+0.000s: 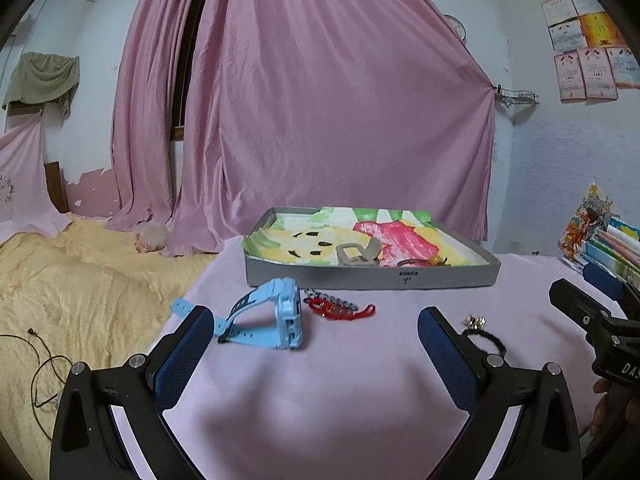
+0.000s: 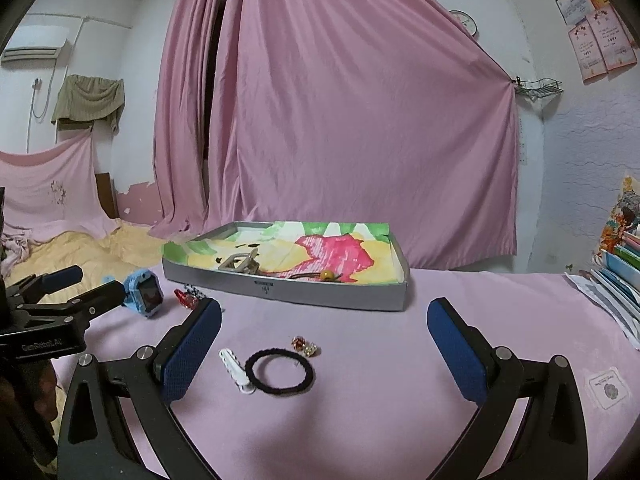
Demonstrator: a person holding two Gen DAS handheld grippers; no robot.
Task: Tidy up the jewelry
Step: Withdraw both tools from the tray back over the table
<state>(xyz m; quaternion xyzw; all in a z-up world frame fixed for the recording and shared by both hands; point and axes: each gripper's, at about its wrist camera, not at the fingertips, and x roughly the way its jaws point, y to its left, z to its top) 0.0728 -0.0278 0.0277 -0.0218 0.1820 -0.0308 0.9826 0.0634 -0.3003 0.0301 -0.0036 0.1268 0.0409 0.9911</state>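
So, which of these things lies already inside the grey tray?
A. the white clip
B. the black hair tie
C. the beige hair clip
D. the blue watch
C: the beige hair clip rests on the painted lining of the grey tray, while the blue watch, the black hair tie and the white clip all lie outside it on the pink cloth.

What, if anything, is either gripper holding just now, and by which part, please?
Nothing is held: the left gripper and the right gripper both stand open and empty.
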